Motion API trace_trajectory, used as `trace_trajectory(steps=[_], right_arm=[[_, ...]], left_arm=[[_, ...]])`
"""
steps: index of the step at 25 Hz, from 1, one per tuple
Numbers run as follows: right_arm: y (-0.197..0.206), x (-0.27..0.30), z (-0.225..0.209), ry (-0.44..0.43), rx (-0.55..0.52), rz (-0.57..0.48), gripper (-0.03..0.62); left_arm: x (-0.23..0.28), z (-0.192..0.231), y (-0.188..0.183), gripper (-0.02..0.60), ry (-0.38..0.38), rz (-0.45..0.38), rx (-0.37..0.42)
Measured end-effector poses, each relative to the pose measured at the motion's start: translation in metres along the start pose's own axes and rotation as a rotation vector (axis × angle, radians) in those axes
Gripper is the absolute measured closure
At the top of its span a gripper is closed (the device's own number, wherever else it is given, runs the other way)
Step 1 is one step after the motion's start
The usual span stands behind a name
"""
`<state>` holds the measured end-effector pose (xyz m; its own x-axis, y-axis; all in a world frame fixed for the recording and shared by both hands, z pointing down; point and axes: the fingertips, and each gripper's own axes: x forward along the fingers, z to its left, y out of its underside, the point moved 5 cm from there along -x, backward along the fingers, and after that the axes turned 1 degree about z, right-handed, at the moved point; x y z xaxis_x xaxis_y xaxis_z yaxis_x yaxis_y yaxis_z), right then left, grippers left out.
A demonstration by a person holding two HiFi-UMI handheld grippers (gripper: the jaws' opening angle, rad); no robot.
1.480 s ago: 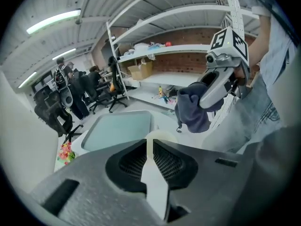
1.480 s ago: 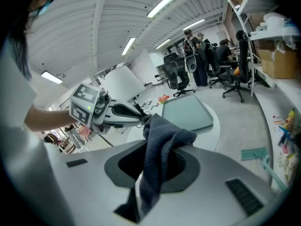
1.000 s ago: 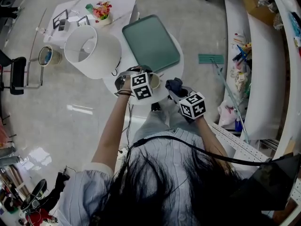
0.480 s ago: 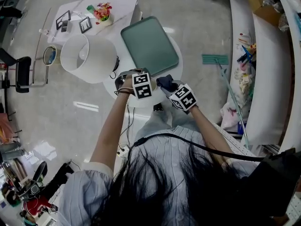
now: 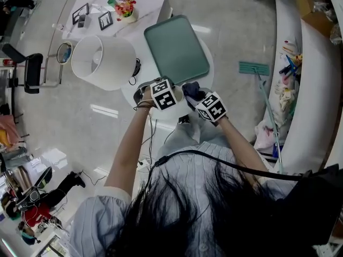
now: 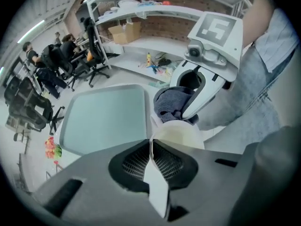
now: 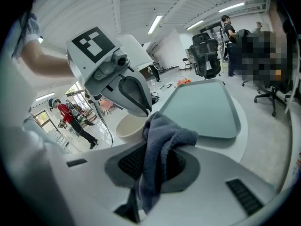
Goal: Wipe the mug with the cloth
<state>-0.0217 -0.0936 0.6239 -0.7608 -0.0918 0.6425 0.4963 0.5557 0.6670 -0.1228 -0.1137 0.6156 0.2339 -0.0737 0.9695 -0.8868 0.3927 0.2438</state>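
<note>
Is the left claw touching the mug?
Touching. The left gripper view shows the left claw shut on the rim of the mug, with no gap.

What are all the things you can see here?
glazed cream mug: one, cream, at the table's near edge
soft grey-blue cloth: one, grey-blue, beside the mug
flat green tray: one, green, on the round white table
white lampshade: one, white, left of the tray
potted flowers: one, pink and yellow, beyond the lampshade
small picture frames: two, dark, by the flowers
green mop: one, green, on the floor
left gripper: one, grey, shut on the mug
right gripper: one, grey, shut on the cloth
</note>
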Motion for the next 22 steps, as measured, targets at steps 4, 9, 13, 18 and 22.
trace_trajectory(steps=[4,9,13,18,22], right_arm=[[-0.001,0.001,-0.001,-0.015,-0.003,0.002,0.513],[0.001,-0.002,-0.003,-0.014,-0.006,0.004,0.513],[0.001,-0.002,0.0,-0.006,0.005,0.004,0.513],[0.003,-0.004,0.003,0.003,0.017,0.003,0.513],[0.004,-0.006,0.006,0.011,0.036,-0.005,0.513]], left_arm=[[-0.002,0.0,0.004,0.552,-0.023,-0.04,-0.12],[-0.003,-0.001,0.008,0.552,-0.066,-0.076,-0.318],[-0.007,0.0,0.014,0.552,-0.099,-0.116,-0.494],[-0.01,0.0,0.02,0.552,-0.167,-0.144,-0.689],[-0.012,-0.003,0.025,0.552,-0.204,-0.157,-0.848]])
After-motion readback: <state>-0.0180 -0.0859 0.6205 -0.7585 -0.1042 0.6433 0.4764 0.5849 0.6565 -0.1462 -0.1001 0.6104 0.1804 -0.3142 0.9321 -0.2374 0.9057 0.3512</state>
